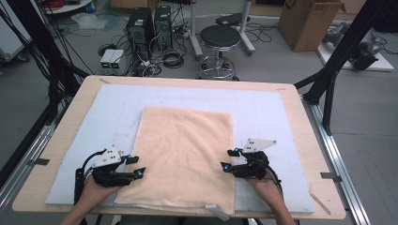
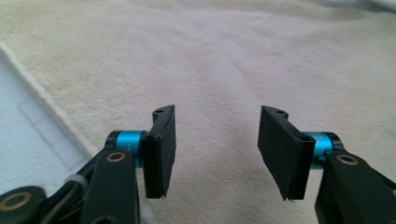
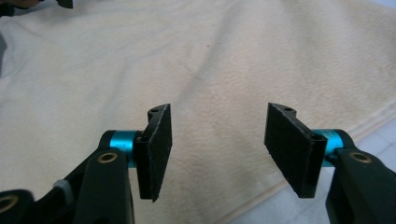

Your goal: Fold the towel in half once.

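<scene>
Both grippers' fingers (image 2: 163, 149) gape, empty, over the beige towel (image 1: 183, 150).

Wooden table (image 1: 300, 117) fills middle of frame, light brown, rounded corners. Big pale blue mat (image 1: 263, 108) lies flat on table, covers most of top. Bare wood shows as rim all around. Peach towel (image 1: 183, 154) lies flat on mat, centre to bottom.

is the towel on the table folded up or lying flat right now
Lying flat. The towel is spread smooth on the white mat; whether it is doubled over, the pictures cannot tell.
</scene>
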The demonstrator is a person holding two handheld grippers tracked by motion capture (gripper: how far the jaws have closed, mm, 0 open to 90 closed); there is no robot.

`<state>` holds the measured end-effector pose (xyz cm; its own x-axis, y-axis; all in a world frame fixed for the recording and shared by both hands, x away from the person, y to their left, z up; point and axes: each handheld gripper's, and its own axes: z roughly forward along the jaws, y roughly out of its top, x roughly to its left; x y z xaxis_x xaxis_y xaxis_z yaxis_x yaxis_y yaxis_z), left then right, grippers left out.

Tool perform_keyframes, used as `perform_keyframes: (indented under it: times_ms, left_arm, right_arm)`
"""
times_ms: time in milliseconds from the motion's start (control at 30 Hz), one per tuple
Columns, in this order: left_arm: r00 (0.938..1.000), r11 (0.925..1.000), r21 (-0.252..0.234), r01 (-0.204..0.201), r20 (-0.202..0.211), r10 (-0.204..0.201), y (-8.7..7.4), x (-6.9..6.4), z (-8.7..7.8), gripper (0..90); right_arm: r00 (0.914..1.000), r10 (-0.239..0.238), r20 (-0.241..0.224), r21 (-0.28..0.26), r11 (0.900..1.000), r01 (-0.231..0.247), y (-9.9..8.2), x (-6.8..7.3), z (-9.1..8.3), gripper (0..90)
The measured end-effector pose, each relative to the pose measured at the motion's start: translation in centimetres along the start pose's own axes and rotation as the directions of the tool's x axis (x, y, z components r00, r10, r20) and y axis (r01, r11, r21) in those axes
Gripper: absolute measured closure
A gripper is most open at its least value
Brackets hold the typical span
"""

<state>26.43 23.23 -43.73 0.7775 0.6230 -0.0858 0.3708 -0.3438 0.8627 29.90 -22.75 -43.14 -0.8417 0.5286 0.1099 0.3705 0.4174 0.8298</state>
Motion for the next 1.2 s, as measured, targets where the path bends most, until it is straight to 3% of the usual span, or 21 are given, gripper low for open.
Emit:
perform_keyframes:
  times_ms: [367, 667, 1200]
  left_arm:
    - [0.9959, 0.9973, -0.015, 0.072, -0.055, -0.073, 1.2, 1.9, -0.1, 40.6]
    - [0.9943, 0.9968, -0.021, 0.077, -0.073, -0.078, 2.7, 3.0, 0.1, 39.9]
    - [0.9954, 0.9971, -0.036, 0.067, -0.066, -0.07, 4.7, 3.9, 0.3, 39.5]
  right_arm:
    - [0.9991, 0.017, 0.04, -0.015, 0.9997, -0.017, 1.8, -1.6, 0.6, 32.4]
    - [0.9992, -0.001, 0.041, -0.013, 0.9999, 0.002, 3.0, -2.5, 1.1, 31.8]
    - [0.9997, -0.004, 0.024, -0.009, 1.0, 0.004, 4.0, -2.6, 1.2, 31.7]
